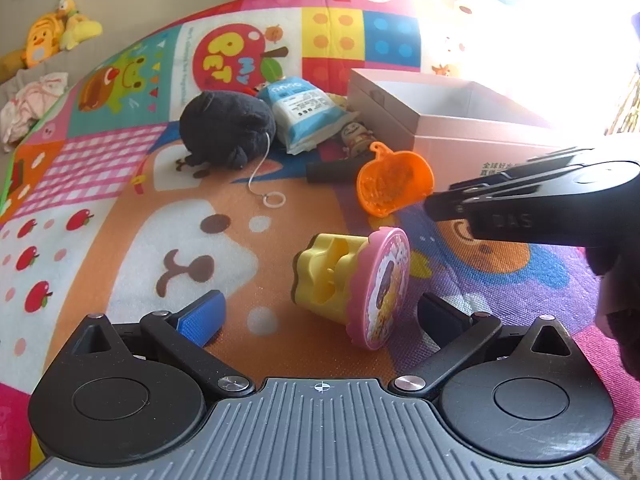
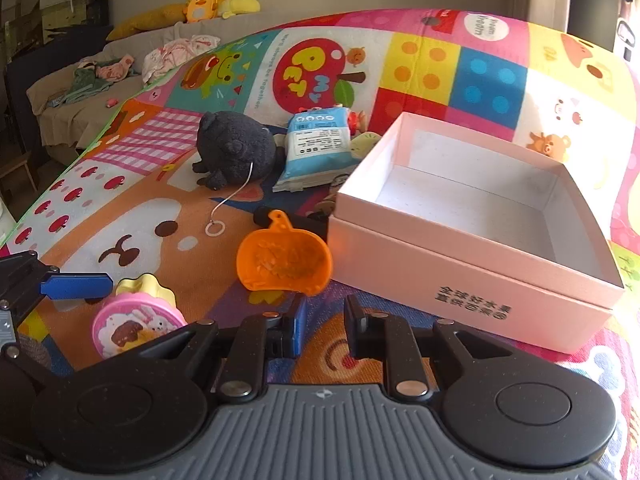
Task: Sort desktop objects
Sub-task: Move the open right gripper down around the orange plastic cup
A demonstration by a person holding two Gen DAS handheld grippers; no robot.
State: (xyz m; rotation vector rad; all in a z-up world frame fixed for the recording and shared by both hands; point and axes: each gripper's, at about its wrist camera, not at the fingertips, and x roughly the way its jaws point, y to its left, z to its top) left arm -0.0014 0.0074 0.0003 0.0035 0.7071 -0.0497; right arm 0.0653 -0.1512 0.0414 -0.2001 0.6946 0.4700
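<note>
Orange pumpkin mould lies just beyond the closed, empty right hand-held gripper; the left hand-held gripper gapes around the toy tub.

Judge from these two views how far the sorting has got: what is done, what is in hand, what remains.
Done: nothing yet; the white box is empty. In hand: the right gripper is shut at the orange mould's rim, a grip unclear; the left gripper stands open around the tipped pink-lidded tub. Left: those two, the black plush and the blue packet, all on the mat.
</note>
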